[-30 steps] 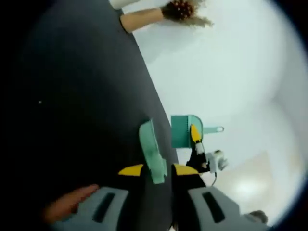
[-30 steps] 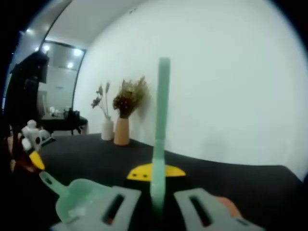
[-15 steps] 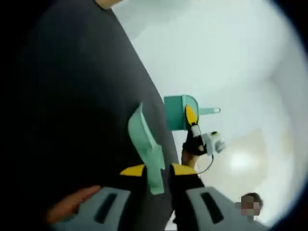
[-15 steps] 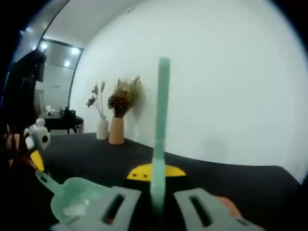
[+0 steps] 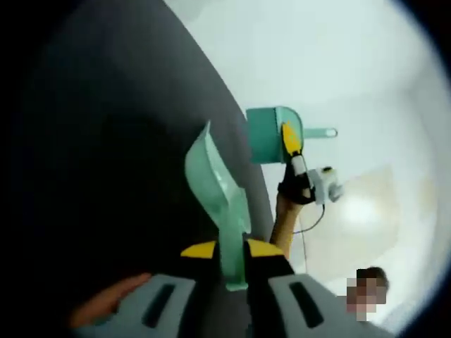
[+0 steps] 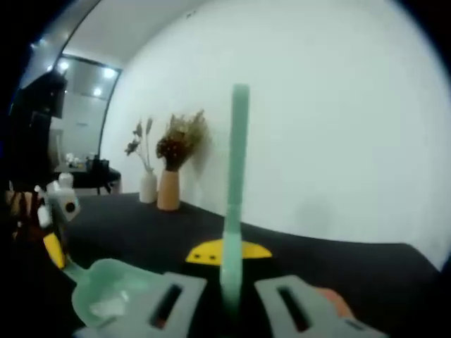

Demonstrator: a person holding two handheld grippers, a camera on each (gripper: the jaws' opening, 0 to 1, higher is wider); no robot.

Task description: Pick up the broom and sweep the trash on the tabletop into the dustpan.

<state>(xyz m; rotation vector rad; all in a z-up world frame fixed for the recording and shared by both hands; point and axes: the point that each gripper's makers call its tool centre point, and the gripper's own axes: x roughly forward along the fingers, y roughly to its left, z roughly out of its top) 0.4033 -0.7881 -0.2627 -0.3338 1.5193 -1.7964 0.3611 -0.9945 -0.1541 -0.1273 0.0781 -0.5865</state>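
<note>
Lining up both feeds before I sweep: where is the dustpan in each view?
Left gripper view: dustpan at centre, its handle shut in the left gripper.
Right gripper view: dustpan at bottom left, over the black tabletop.
Shared landmark: the broom, whose handle rises from the right gripper.

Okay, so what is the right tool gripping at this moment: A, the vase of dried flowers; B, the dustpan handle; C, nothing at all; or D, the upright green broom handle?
D: in the right gripper view the right tool is shut on the green broom handle, which rises straight up between its jaws.
</note>
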